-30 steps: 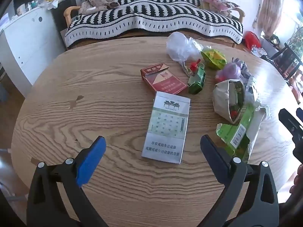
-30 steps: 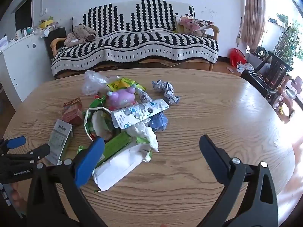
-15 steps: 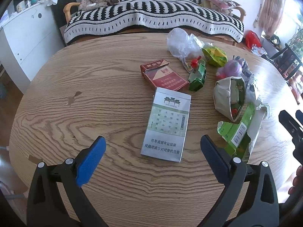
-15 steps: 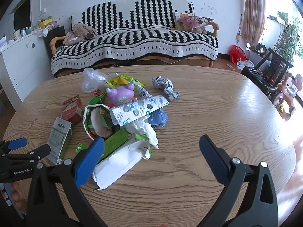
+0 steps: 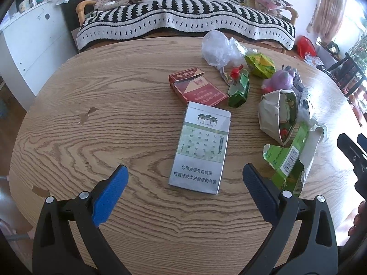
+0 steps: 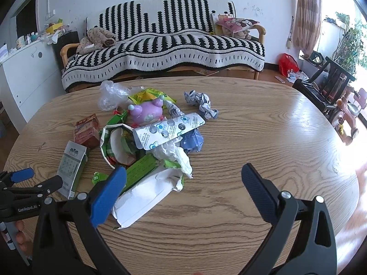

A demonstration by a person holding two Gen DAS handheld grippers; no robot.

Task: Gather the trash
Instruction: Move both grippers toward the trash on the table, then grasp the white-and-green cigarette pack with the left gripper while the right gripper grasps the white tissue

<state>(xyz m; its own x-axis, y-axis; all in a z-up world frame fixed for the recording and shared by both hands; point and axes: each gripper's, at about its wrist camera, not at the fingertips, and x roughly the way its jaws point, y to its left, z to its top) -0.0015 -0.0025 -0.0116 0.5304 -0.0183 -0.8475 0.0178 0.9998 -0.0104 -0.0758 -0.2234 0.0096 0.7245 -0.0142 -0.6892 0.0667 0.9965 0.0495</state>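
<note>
Trash lies scattered on a round wooden table (image 5: 91, 137). A silver-green cigarette pack (image 5: 199, 150) lies flat just ahead of my left gripper (image 5: 184, 178), which is open and empty. Behind it sits a red cigarette pack (image 5: 197, 87), a green carton (image 5: 239, 89) and a clear plastic bag (image 5: 218, 48). My right gripper (image 6: 183, 178) is open and empty above a torn white-and-green box (image 6: 144, 190). Beyond it lie a blister pack (image 6: 169, 129), white tissue (image 6: 176, 155), a pink toy (image 6: 146, 112), a blue wad (image 6: 192, 139) and crumpled paper (image 6: 201, 103).
A sofa under a black-and-white striped cover (image 6: 165, 45) stands behind the table. A white cabinet (image 5: 29, 45) is at the left, a dark chair (image 6: 325, 84) and a pink ride-on toy (image 6: 346, 114) at the right. Bare tabletop (image 6: 275, 137) spreads right of the pile.
Both views have risen and tilted slightly. The silver-green pack sits a little farther from the left fingers. Nothing on the table has moved.
</note>
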